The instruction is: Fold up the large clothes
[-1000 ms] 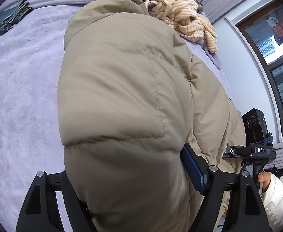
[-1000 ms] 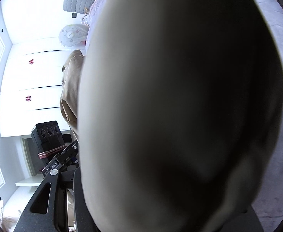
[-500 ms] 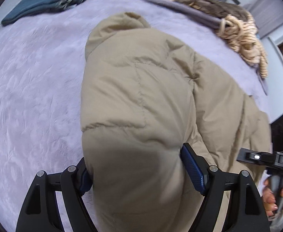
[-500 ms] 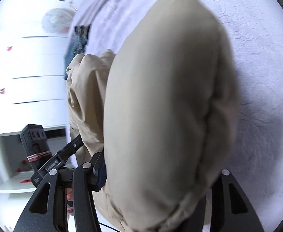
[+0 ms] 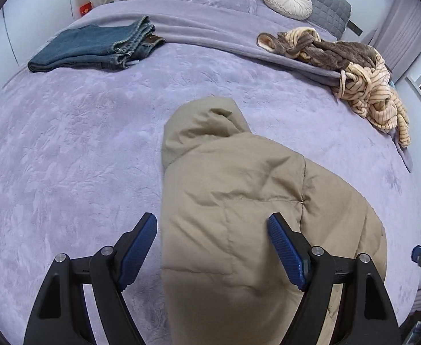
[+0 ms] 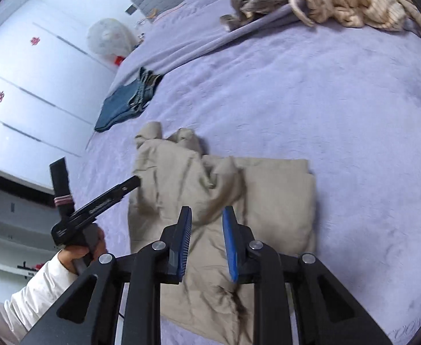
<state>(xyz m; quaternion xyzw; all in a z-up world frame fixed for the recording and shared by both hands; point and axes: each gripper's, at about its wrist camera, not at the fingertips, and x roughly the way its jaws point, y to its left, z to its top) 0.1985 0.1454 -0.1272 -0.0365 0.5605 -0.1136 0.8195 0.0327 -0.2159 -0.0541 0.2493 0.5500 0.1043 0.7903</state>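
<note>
On the bed: a lilac bedspread (image 5: 67,149) covers it.
Jacket: a tan puffer jacket (image 5: 239,215) lies folded near the front edge.
Left gripper (image 5: 212,238): jaws wide, straddling the jacket's padded fold; pads not pressing it.
Right gripper (image 6: 206,230): raised above the jacket, jaws narrow and closing, nothing between them.
Elsewhere: folded jeans (image 5: 95,47) far left; striped clothes heap (image 5: 362,86) far right.
</note>
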